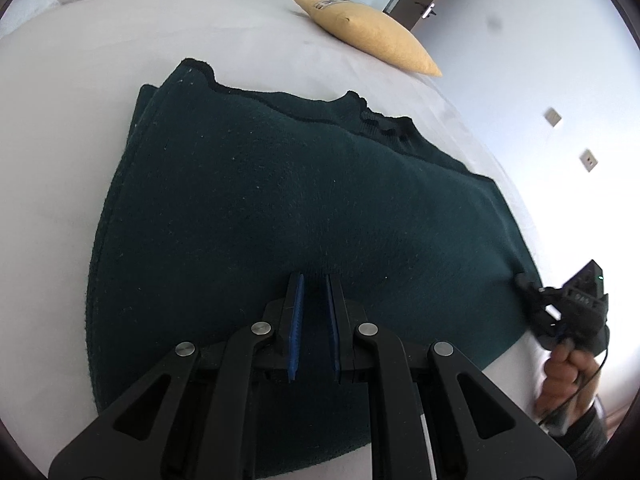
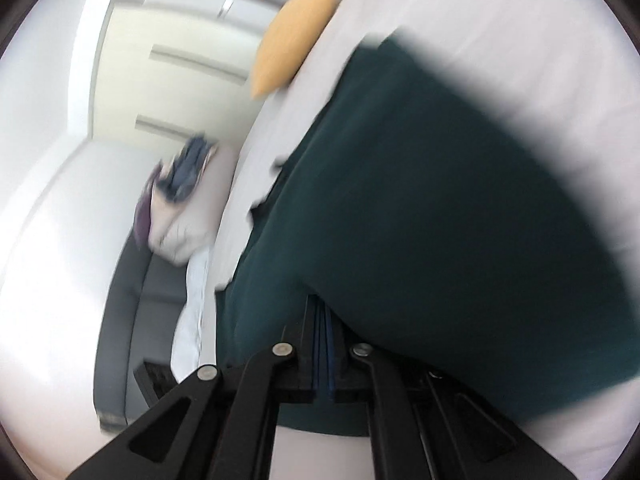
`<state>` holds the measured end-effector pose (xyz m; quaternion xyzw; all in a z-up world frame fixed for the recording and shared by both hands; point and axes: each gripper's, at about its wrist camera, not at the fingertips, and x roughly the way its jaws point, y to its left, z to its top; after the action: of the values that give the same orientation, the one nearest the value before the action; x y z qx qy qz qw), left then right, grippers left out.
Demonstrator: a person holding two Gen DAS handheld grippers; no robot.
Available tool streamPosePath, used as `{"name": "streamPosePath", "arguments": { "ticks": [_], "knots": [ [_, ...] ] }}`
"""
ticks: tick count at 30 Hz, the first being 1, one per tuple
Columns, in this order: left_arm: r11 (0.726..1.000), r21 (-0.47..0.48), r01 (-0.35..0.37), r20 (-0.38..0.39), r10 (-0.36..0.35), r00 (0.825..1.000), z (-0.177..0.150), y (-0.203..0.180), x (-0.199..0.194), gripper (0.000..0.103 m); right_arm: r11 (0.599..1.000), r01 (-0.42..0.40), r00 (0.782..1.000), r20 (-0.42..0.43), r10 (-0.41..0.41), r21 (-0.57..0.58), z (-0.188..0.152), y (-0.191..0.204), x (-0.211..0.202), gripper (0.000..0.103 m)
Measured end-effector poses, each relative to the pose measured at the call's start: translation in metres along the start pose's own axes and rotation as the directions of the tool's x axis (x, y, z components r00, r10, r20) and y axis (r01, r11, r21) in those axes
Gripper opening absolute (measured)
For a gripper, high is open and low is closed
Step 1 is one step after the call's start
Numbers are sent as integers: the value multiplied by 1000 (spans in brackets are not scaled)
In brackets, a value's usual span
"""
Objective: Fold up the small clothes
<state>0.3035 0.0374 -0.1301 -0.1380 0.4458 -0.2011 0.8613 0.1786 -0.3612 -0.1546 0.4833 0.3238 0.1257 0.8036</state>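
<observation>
Dark green, the knitted sweater [image 1: 288, 208] lies folded on the white bed [image 1: 60, 140], filling the middle of the frame. The left gripper [image 1: 314, 280] hovers over its near part with fingers apart, holding nothing. At the right edge, the right gripper [image 2: 323, 312] is closed on the sweater's corner, and a yellow pillow [image 1: 372, 36] lies at the top.

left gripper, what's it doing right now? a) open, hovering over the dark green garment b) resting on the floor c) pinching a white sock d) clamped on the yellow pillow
a: in the left wrist view the left gripper has a clear gap between its blue pads, with nothing in it, and sits over the dark green garment spread on the white bed.
</observation>
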Motion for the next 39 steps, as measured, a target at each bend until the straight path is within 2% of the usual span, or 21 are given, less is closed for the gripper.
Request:
{"name": "streamPosePath", "arguments": {
  "ticks": [3, 8, 10, 12, 20, 23, 25, 27, 29, 31, 32, 33, 34, 35, 36, 37, 39],
  "knots": [
    [1000, 0, 2, -4, -2, 1000, 2, 0, 4, 11, 998, 22, 995, 94, -27, 59, 13, -28, -40, 2],
    [1000, 12, -4, -9, 4, 1000, 5, -3, 7, 11, 988, 67, 972, 214, -95, 136, 19, -52, -89, 4],
    [1000, 14, -7, -10, 7, 1000, 6, -3, 6, 11, 983, 101, 960, 246, -137, 153, 17, -51, -101, 16],
    [1000, 19, -13, -13, 13, 1000, 5, -4, 4, 11, 983, 98, 957, 258, -135, 153, 15, -45, -106, 21],
    [999, 17, -39, -27, 40, 999, -2, 4, -9, 11, 995, 98, 977, 189, -100, 23, 3, 13, -82, 25],
    [996, 24, -81, -15, 81, 997, -7, 12, -26, 11, 996, 86, 987, 139, -82, -22, -4, 33, -62, 30],
    [990, 27, -135, 15, 135, 991, -9, 22, -44, 11, 995, 89, 991, 104, -83, -51, -9, 44, -48, 35],
    [986, -16, -164, 38, 164, 986, -12, 41, -63, 11, 993, 89, 994, 72, -83, -82, -15, 55, -34, 37],
    [987, -79, -142, 46, 146, 988, -12, 62, -76, 11, 992, 76, 996, 50, -71, -97, -20, 60, -28, 39],
    [977, -139, -163, 40, 169, 985, -11, 81, -86, 13, 993, 63, 998, 31, -60, -103, -25, 58, -30, 44],
    [977, -159, -142, 38, 150, 988, -8, 88, -89, 18, 993, 56, 998, 21, -54, -107, -26, 61, -26, 45],
    [977, -193, -91, 38, 100, 994, -7, 97, -92, 24, 992, 52, 999, 8, -52, -116, -27, 65, -22, 48],
    [974, -219, -55, 42, 66, 997, -6, 102, -93, 47, 991, 50, 999, -4, -51, -125, -28, 67, -20, 51],
    [969, -247, -21, 54, 36, 998, -5, 106, -95, 78, 990, 49, 999, -15, -51, -135, -28, 70, -17, 53],
    [961, -277, 16, 85, 8, 996, -4, 109, -99, 86, 988, 46, 998, -29, -51, -148, -28, 74, -13, 55],
    [953, -300, 45, 101, -15, 995, -3, 112, -100, 90, 986, 43, 998, -44, -50, -160, -28, 78, -8, 55],
    [936, -336, 106, 69, -88, 994, 2, 114, -91, 90, 983, 38, 997, -66, -50, -181, -27, 85, 1, 56]
  ]
}}
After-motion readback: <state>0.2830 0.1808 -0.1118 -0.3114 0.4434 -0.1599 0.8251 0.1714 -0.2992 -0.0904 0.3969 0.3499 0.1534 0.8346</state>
